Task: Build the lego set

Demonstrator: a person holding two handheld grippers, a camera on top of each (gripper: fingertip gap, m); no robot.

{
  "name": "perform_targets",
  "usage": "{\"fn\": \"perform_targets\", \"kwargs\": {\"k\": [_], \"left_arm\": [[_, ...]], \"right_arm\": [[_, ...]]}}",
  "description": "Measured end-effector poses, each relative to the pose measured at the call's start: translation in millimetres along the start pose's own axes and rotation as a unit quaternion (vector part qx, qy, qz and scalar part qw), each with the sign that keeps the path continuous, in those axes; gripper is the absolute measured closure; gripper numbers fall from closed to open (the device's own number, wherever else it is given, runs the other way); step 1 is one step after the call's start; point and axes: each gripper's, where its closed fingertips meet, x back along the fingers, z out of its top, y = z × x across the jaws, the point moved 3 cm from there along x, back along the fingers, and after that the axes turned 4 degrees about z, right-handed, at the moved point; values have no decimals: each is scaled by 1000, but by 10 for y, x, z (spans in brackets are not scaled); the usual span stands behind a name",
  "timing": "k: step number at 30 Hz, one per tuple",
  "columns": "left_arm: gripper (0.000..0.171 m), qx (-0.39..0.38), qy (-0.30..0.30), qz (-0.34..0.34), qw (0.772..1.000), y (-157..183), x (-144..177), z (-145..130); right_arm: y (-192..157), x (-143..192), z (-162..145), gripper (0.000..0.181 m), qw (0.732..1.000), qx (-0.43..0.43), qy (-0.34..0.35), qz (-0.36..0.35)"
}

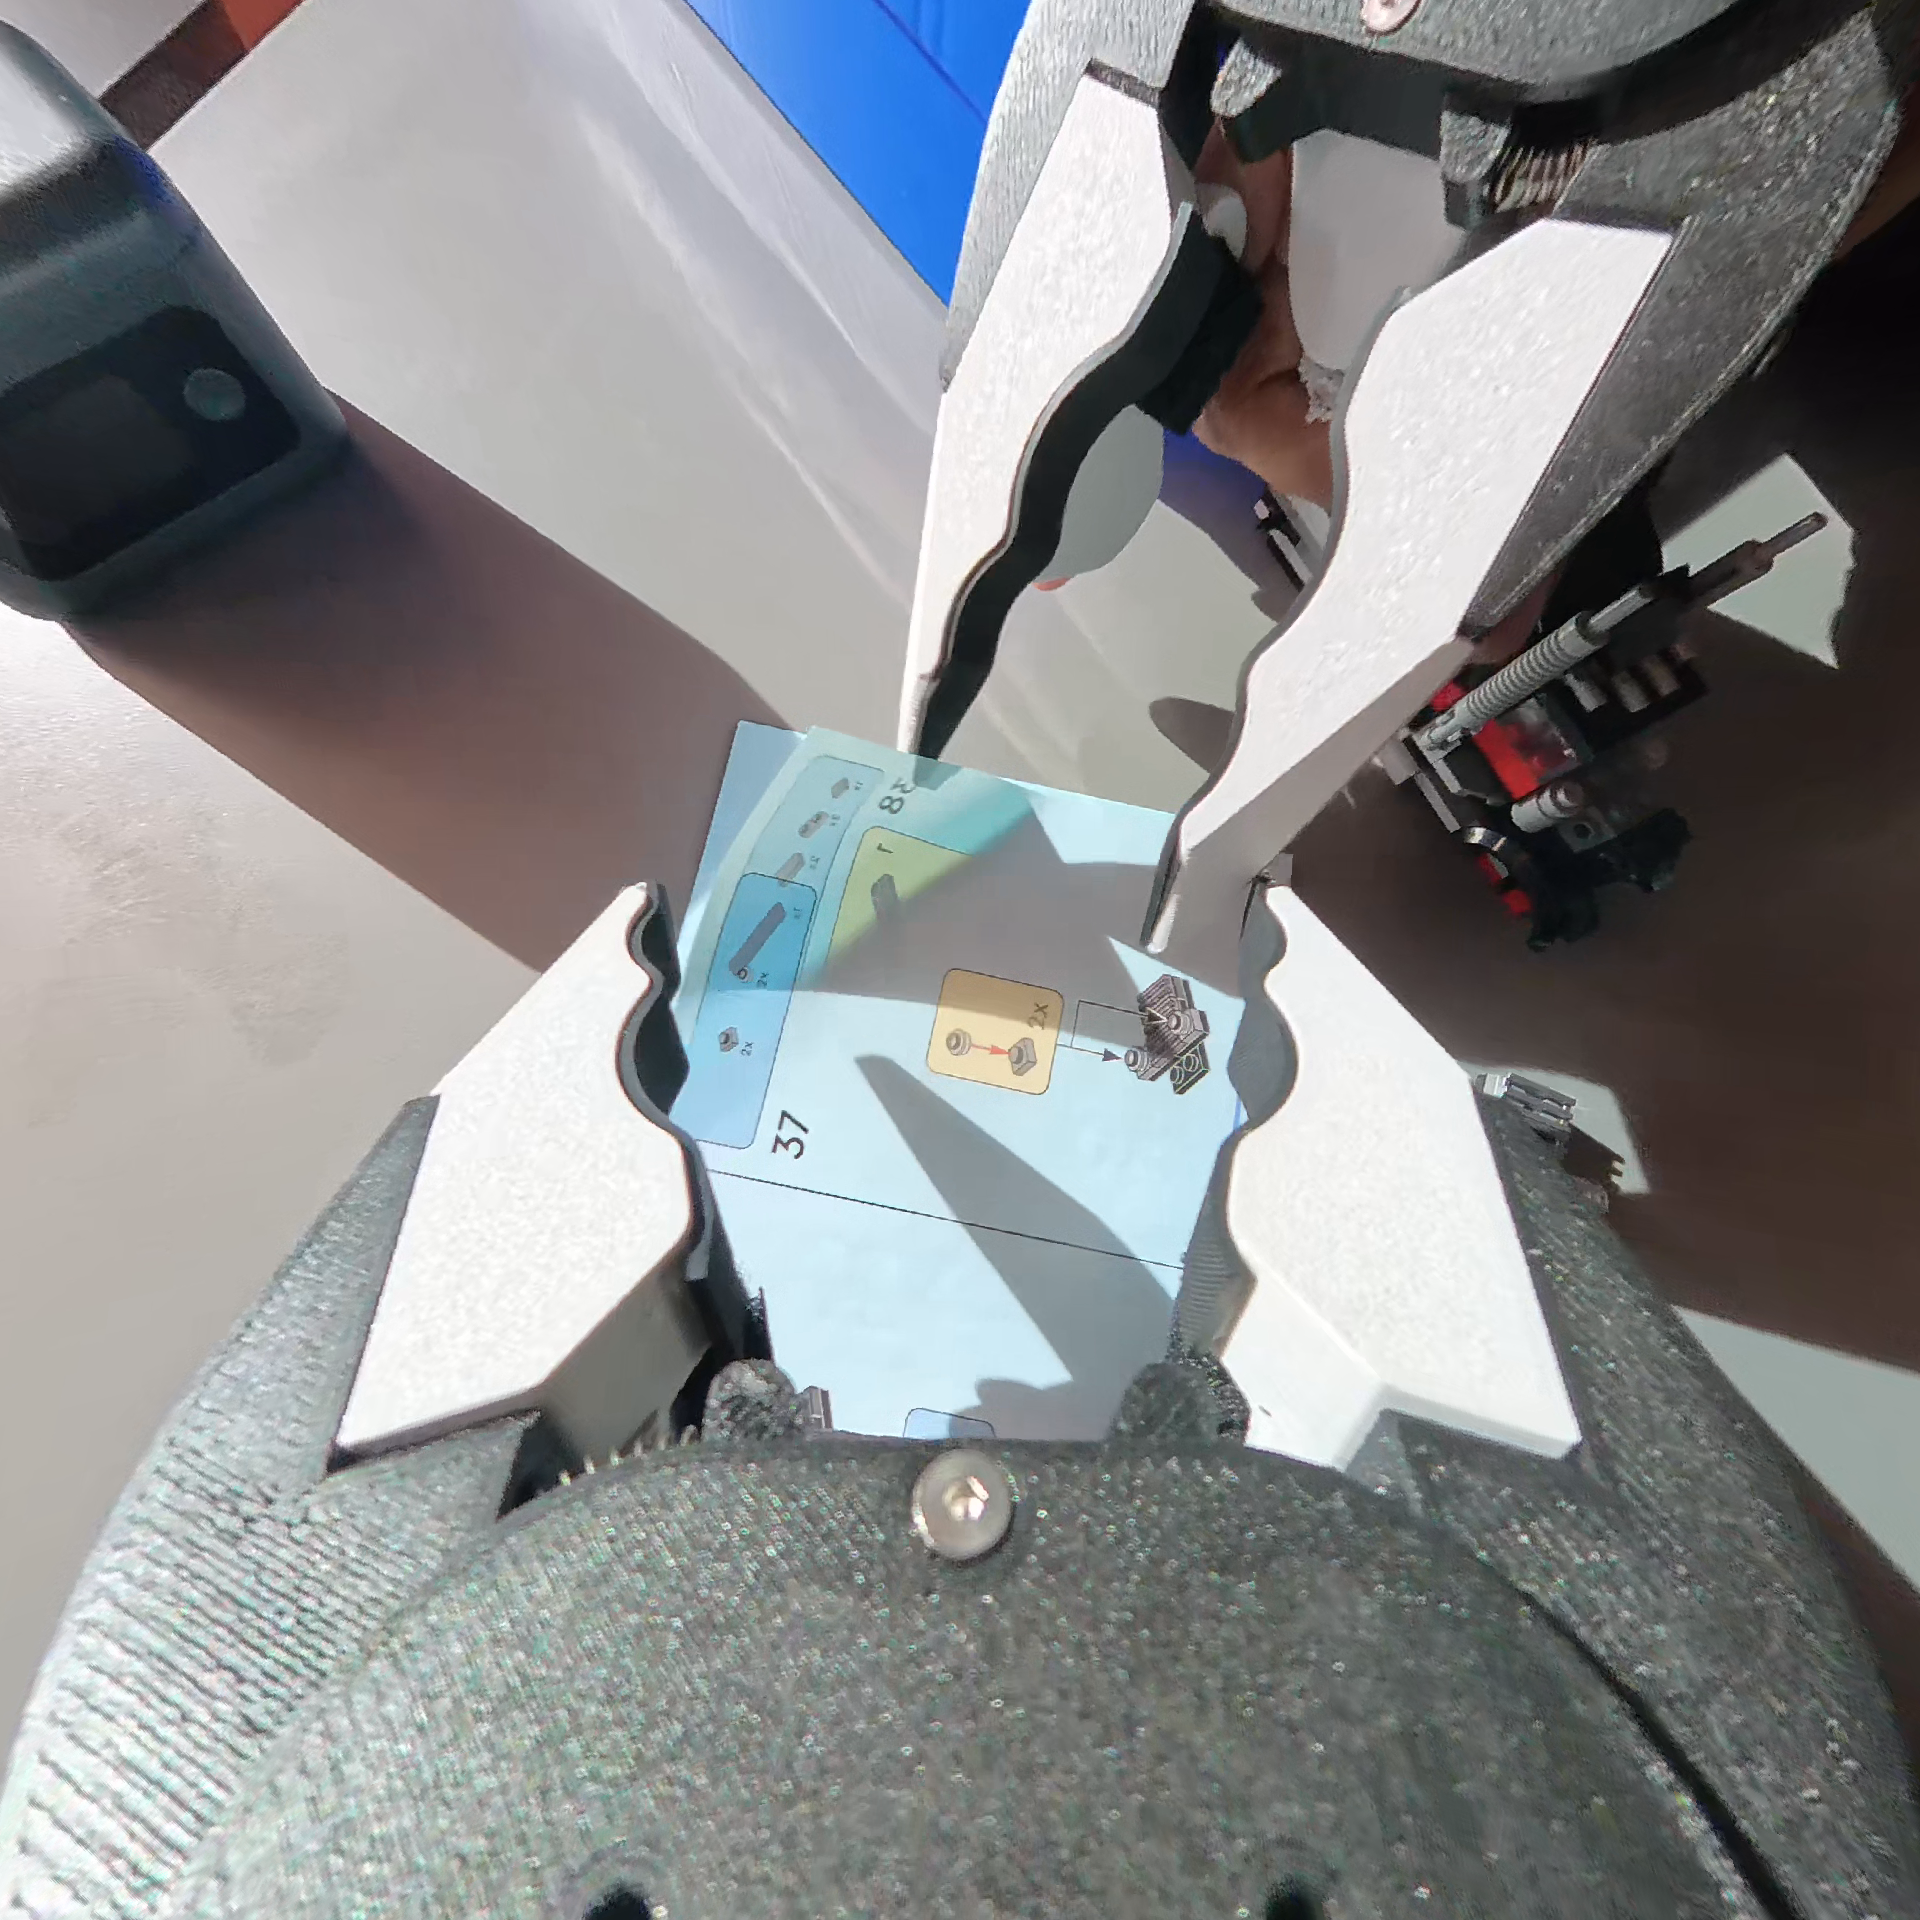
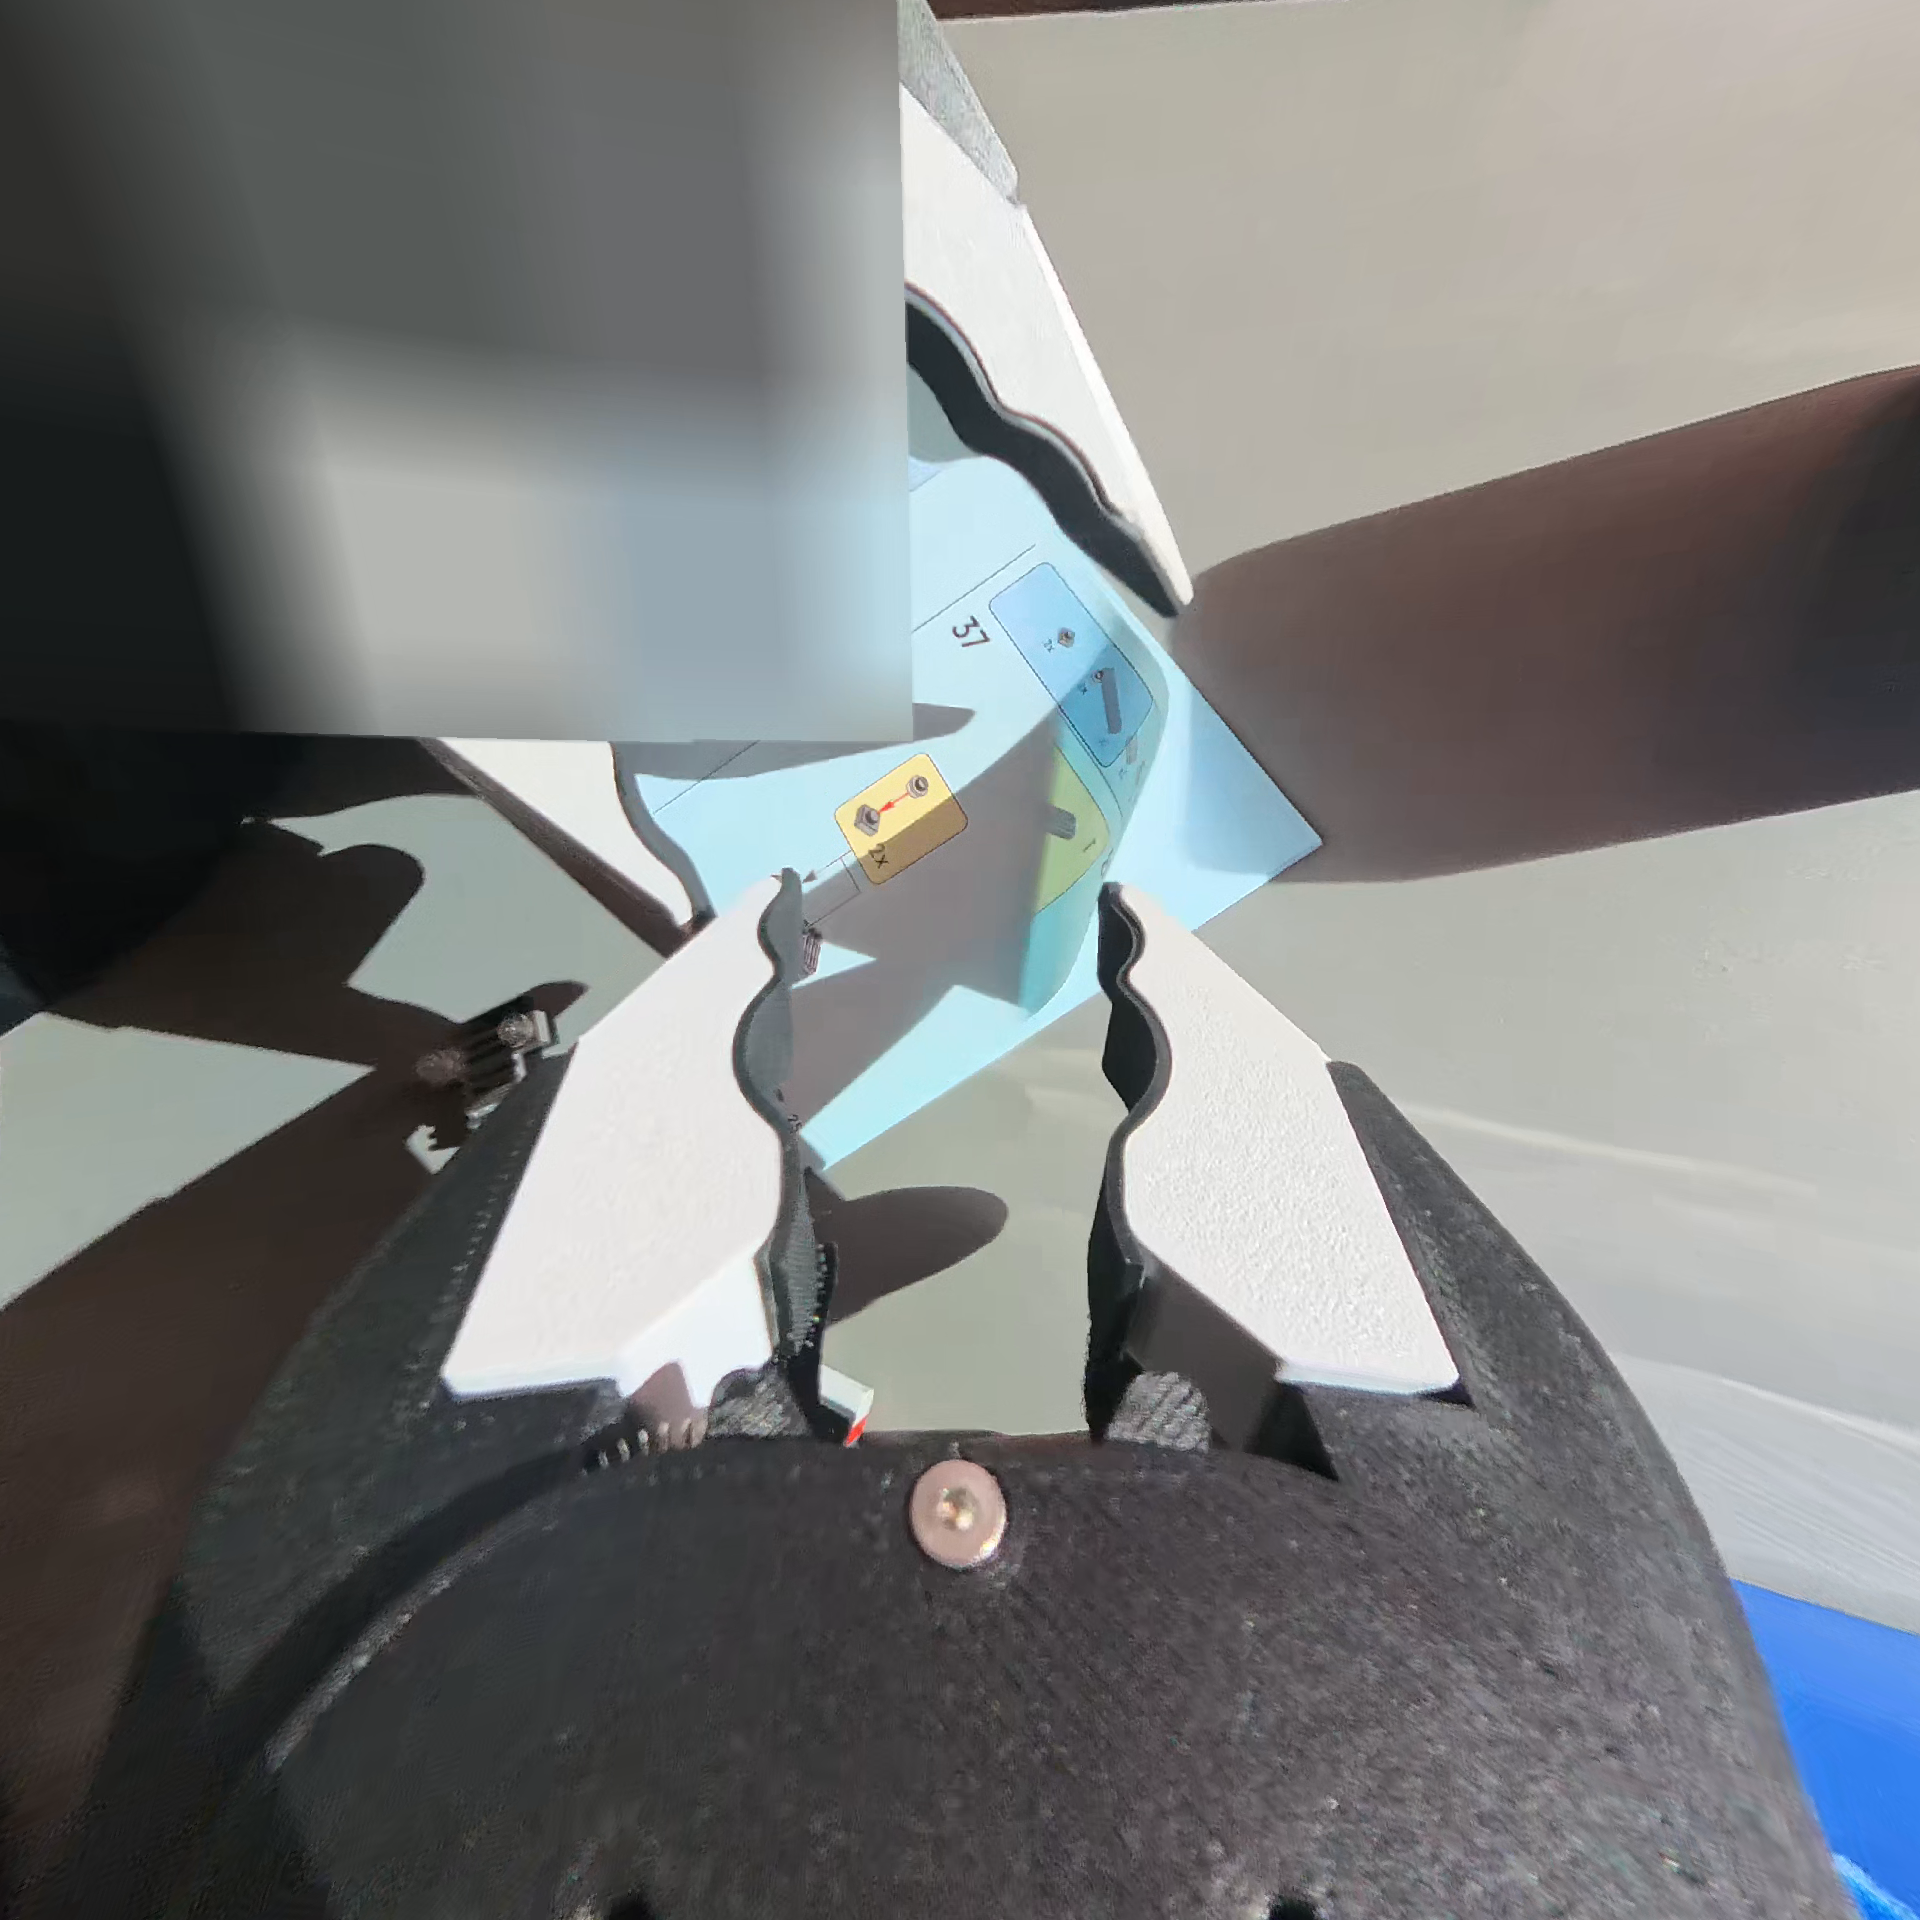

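Observation:
A light blue Lego instruction booklet (image 1: pixel 987 1195) lies open on the white table, with its far page curling up. My left gripper (image 1: pixel 956 914) is open and empty, its fingers on either side of the booklet. My right gripper (image 1: pixel 1039 842) comes in from the far side, open and empty, with its tips at the booklet's far edge. I cannot tell whether they touch the paper. In the right wrist view my right gripper (image 2: pixel 945 894) is open over the booklet (image 2: pixel 987 831), and one left gripper finger (image 2: pixel 1049 416) shows beyond. A partly built black and red Lego model (image 1: pixel 1558 769) stands to the right.
A small grey Lego piece (image 1: pixel 1538 1101) lies on the table by my left gripper's right finger; it also shows in the right wrist view (image 2: pixel 499 1049). A black boxy device (image 1: pixel 125 416) sits at the far left. A blue surface (image 1: pixel 862 125) lies beyond the table. My two grippers' fingertips are within a few centimetres of each other.

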Motion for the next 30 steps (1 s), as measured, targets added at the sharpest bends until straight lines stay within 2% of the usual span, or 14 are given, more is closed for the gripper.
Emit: {"fn": "perform_targets", "kwargs": {"k": [5, 13, 22, 26, 30], "left_arm": [[63, 1, 11, 14, 1000, -54, 67, 9], [68, -13, -3, 25, 1000, -45, 82, -22], [68, -38, -10, 64, 997, 20, 328, 71], [68, -41, -5, 95, 995, 144, 470, 57], [70, -53, -26, 129, 990, 330, 519, -169]], "right_arm": [[-23, 12, 19, 130, 1000, -3, 7, 13], [-73, 29, 46, 147, 999, -10, 20, 42], [-18, -21, 26, 171, 1000, -3, 12, 17], [10, -37, 36, 171, 1000, 5, 6, -4], [52, -52, 31, 162, 1000, 7, -3, -26]]}}
